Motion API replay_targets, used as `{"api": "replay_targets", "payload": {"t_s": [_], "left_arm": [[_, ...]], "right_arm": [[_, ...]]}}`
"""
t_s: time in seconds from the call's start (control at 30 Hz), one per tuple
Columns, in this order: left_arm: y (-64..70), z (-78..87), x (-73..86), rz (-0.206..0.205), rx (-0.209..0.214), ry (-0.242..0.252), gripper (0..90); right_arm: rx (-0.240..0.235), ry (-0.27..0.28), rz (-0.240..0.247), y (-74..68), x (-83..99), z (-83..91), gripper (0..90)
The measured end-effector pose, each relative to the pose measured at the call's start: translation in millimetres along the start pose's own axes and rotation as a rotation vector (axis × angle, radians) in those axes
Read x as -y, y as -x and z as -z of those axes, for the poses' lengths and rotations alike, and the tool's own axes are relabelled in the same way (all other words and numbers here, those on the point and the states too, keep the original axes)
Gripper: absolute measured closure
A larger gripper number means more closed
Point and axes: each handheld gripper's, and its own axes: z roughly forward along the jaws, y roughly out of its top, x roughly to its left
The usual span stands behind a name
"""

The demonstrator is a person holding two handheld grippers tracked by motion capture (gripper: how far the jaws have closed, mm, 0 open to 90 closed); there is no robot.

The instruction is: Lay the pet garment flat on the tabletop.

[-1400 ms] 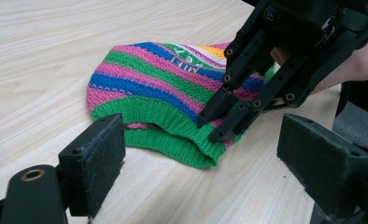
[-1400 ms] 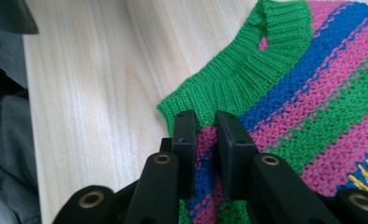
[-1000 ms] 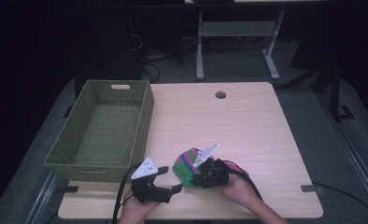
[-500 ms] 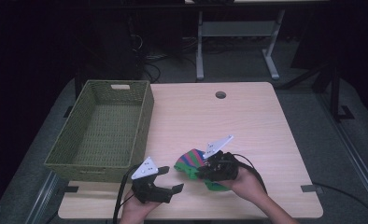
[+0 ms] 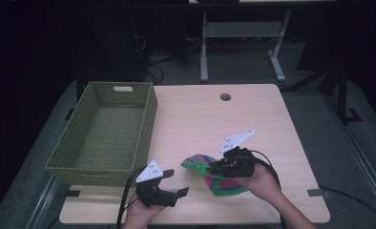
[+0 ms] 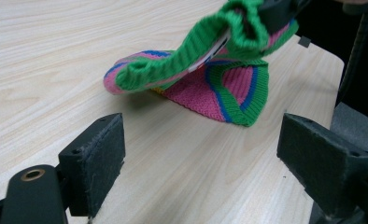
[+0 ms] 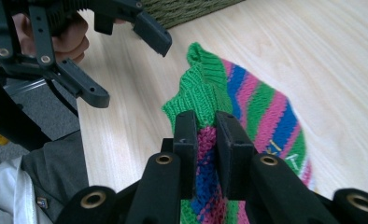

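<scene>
The right hand-held gripper [image 5: 214, 166] has its jaws pressed together on a fold of the striped knit cloth [image 5: 219, 179], pinching the green-edged part and holding it lifted while the rest lies on the table [image 5: 272, 124] near the front edge. In the right gripper view the cloth [image 7: 247, 102] bunches up between the two black pads. The left hand-held gripper [image 5: 176, 183] sits just left of the cloth with its jaws spread wide and nothing between them; in its own view the raised fold [image 6: 210, 51] hangs above the table ahead of the gap. The green woven basket [image 5: 105, 129] stands to the left, well apart from the cloth. Compared with half a second ago, the right hand-held gripper has shifted slightly right and the cloth is drawn out more.
</scene>
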Motion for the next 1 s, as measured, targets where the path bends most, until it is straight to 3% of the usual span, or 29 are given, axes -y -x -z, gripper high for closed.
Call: {"api": "replay_targets", "payload": {"t_s": [0.3, 0.4, 0.6, 0.77, 1.0], "left_arm": [[-2.6, -9.0, -5.3, -0.004, -0.014, -0.014, 15.4], [-1.8, -12.2, -10.4, -0.021, -0.006, -0.012, 22.2], [-4.9, -20.5, -14.2, -0.027, -0.019, -0.027, 23.8], [-6.6, -27.5, -15.4, -0.038, 0.000, -0.026, 36.4], [-10.9, -40.7, -18.1, -0.031, -0.005, -0.026, 40.4]], "right_arm": [[0.005, 0.036, -0.021, 6.9, -0.9, 16.9, 78.8], [0.006, 0.043, -0.020, 8.2, -1.2, 22.0, 78.8], [0.011, 0.058, -0.021, 9.5, -1.9, 30.1, 78.8], [0.020, 0.066, -0.015, 10.0, -3.8, 35.6, 78.8], [0.024, 0.082, -0.015, 11.8, -4.6, 44.2, 78.8]]}}
